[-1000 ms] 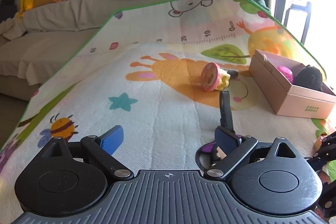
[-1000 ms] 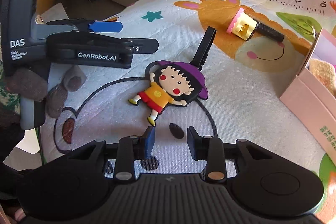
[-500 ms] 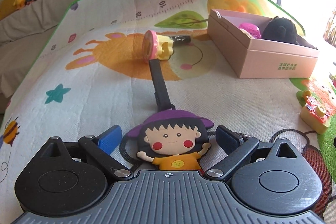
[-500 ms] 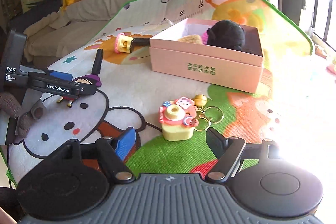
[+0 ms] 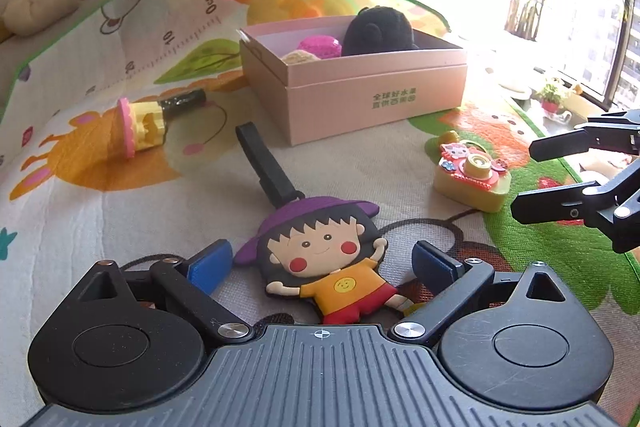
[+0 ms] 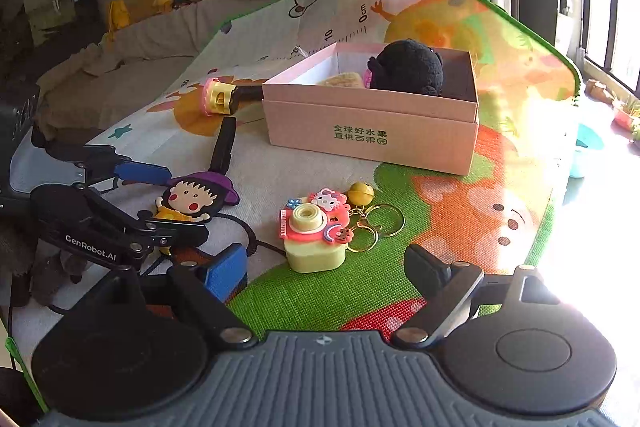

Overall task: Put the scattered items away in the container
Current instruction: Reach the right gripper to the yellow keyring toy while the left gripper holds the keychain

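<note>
Left gripper (image 5: 320, 263): fingers spread wide either side of the doll tag (image 5: 320, 259), lower centre of the left view; pads not touching it. Tag lies flat on the mat (image 5: 120, 227), strap pointing up-frame.

Right gripper (image 6: 326, 267): jaws opening, nothing clamped. Camera toy (image 6: 314, 237) with keyrings sits just ahead between the fingers, centre of the right view, untouched.

Pink box (image 6: 372, 131) upper centre, open, holding a black plush (image 6: 406, 67). Yellow-pink toy (image 5: 140, 127) lies left of the box.

Bare mat (image 6: 320, 167) between toy camera (image 6: 314, 237) and pink box (image 6: 372, 131) (open-topped), black plush (image 6: 408, 67) filling one end
</note>
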Available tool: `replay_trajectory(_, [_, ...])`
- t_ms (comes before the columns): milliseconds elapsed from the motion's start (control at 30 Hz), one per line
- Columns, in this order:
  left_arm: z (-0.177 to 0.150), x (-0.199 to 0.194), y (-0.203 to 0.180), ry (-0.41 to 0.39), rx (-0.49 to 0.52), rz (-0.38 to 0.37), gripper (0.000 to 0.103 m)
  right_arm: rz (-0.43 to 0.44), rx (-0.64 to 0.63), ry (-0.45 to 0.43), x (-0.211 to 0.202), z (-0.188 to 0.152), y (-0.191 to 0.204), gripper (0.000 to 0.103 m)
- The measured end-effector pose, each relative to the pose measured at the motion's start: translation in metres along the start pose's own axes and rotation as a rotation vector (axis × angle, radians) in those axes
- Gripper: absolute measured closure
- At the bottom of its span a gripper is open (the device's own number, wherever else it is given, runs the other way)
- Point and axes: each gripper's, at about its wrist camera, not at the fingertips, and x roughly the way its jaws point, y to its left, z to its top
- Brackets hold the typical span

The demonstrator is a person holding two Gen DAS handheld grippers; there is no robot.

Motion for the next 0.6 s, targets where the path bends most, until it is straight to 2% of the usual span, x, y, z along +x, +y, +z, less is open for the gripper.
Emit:
replay_trajectory(167, [0.000,-0.001,0.008,0.015,-0.056,0.057,0.002,-0.015,-0.053,0.010,0.015,0.005,0.006,0.016])
replay_trajectory(300, [-0.001,-0.002,0.010,0.034,-0.057,0.083,0.000,-0.027,-0.069,0.017,0.024,0.005,0.011,0.018])
replay_trajectory(467, [-0.008,-0.014,0.022,0.039,-0.062,0.185,0.000,-0.041,-0.049,0.021,0.025,0.001,0.007,0.018])
replay_trajectory(533, [-0.010,-0.018,0.029,0.036,-0.087,0.183,0.000,-0.044,-0.045,0.040,0.028,0.001,0.007,0.018])
replay_trajectory(600, [-0.010,-0.017,0.029,0.040,-0.101,0.128,0.000,-0.041,-0.052,0.040,0.029,0.000,0.008,0.017])
